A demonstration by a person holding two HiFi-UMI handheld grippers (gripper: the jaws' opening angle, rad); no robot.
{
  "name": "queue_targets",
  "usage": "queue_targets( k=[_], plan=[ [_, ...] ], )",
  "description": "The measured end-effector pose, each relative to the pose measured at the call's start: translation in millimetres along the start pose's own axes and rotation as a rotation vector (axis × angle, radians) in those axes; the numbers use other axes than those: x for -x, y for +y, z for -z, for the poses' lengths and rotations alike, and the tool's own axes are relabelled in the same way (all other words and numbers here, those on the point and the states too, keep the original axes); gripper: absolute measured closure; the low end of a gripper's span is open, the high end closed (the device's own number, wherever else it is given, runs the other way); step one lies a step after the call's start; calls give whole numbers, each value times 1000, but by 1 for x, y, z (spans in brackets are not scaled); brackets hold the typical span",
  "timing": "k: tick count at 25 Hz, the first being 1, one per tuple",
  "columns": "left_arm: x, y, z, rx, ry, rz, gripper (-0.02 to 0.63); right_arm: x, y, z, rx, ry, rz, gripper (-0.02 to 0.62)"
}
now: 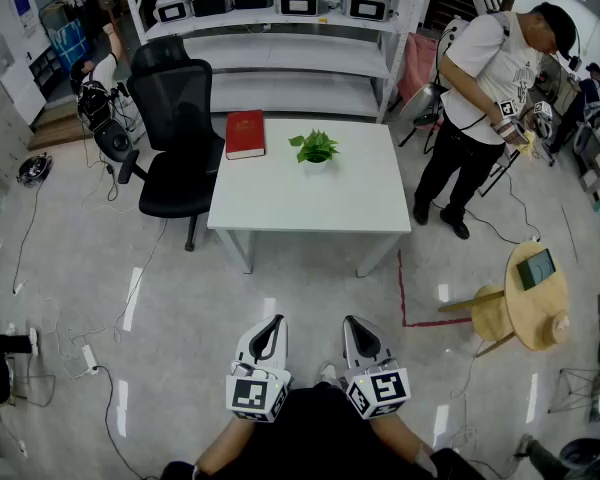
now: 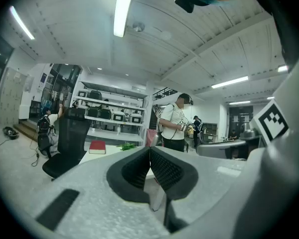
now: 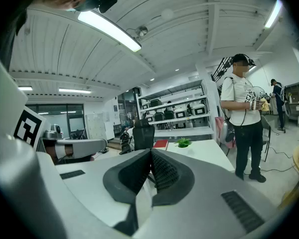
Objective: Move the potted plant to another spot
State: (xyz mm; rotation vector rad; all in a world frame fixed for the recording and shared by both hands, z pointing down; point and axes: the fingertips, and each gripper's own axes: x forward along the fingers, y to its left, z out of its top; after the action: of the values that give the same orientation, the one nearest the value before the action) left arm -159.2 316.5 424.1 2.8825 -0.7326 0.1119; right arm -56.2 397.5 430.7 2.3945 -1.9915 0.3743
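A small green potted plant stands on the white table, near its far edge, right of a red book. The plant also shows small and distant in the left gripper view and the right gripper view. Both grippers are held low near my body, well short of the table. My left gripper is shut with nothing between its jaws, and my right gripper is shut and empty too.
A black office chair stands at the table's left. A person in a white shirt stands right of the table. Shelving with equipment lies behind. A round wooden stool sits at the right; cables lie on the floor.
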Motion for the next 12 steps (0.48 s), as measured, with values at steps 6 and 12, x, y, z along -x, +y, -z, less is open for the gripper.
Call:
queue_targets(
  k=[6, 12],
  plan=[
    [0, -5, 1, -3, 13, 2, 589, 5, -3, 1, 0, 3, 2, 584],
    [-2, -9, 2, 0, 8, 1, 589, 7, -6, 1, 6, 4, -5, 584]
  ],
)
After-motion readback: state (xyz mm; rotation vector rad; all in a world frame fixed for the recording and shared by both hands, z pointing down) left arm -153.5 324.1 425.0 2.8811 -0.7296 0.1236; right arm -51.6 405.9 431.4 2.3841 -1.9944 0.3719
